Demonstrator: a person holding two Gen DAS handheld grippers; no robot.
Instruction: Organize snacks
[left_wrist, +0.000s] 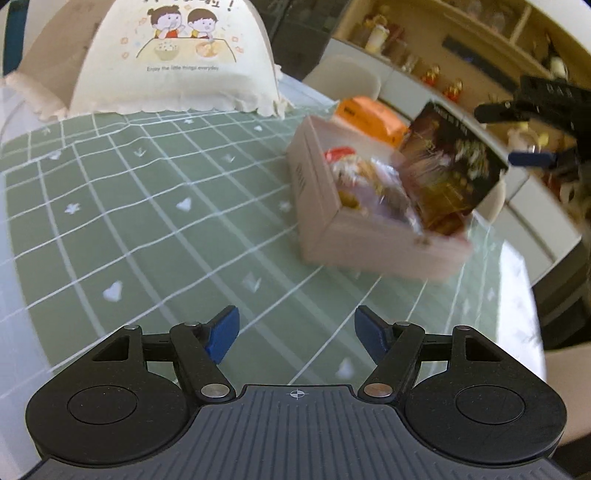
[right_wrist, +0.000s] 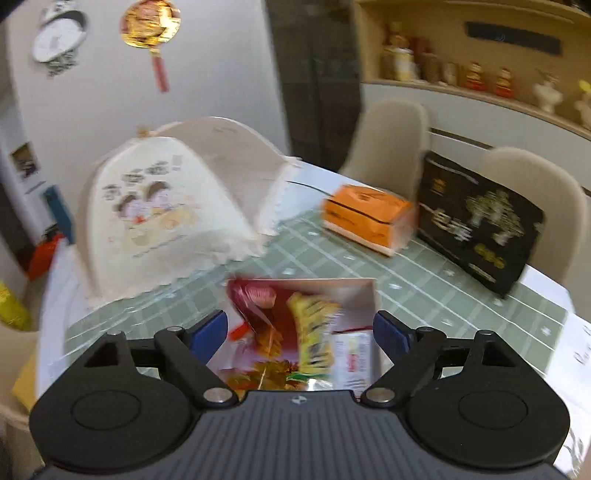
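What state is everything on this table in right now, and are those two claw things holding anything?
Left gripper: open, empty, above the tablecloth.
Right gripper: open, empty, over the box.
Snack box: lidless, filled with snack packets.
Snack packets: piled loosely inside the box.
Black box: closed, propped upright.
Orange tissue pack: lying flat.
Food cover: unfolded, standing on the table.

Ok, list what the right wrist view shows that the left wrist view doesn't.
Only the right wrist view shows the wall clock, the hanging red-gold ornament and the right gripper, open above the snack box. Only the left shows the left gripper, open over bare tablecloth. Both show the food cover, orange pack and black package.
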